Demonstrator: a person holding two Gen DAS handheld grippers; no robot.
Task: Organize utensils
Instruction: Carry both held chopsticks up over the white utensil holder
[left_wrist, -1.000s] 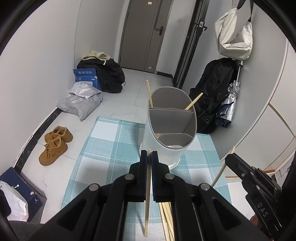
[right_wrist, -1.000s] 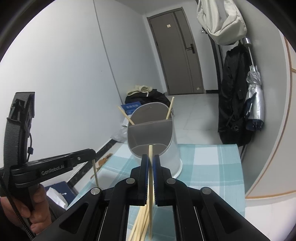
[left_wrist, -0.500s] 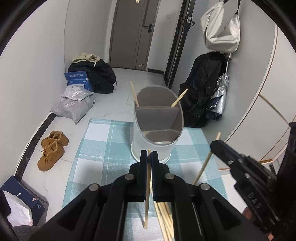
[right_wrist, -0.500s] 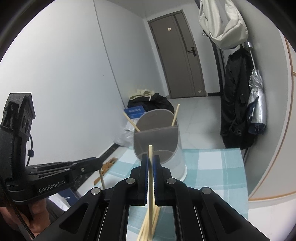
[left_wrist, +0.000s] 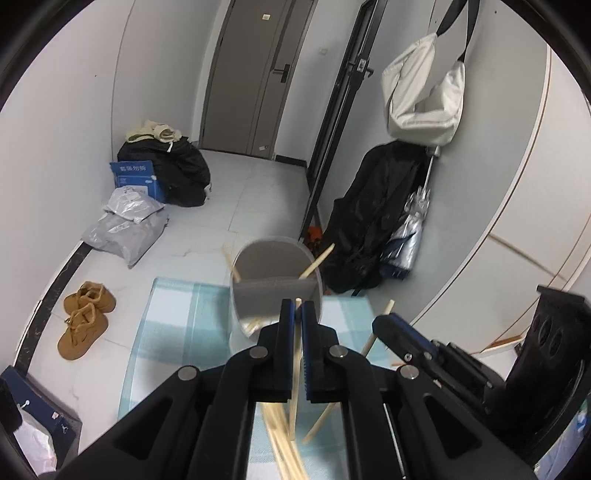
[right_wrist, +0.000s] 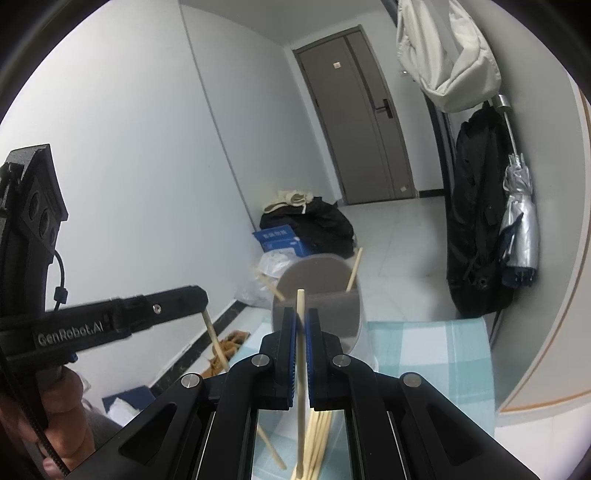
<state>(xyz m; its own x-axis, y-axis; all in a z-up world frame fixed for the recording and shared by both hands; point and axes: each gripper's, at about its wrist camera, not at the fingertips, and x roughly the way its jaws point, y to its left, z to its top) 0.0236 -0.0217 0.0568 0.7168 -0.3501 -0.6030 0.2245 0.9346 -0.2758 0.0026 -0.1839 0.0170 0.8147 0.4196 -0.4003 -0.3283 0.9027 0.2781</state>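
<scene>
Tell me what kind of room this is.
Most likely a home entryway. A grey door closes the far end, brown shoes sit on the tiled floor, and a white bag hangs on the wall above a folded umbrella.

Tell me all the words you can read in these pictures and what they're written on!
"GenRobot.AI": on the side of the left hand-held gripper, seen from the right wrist.
Blue box on the floor: white characters, too blurred to read.
Door: small sign, too small to read.
</scene>
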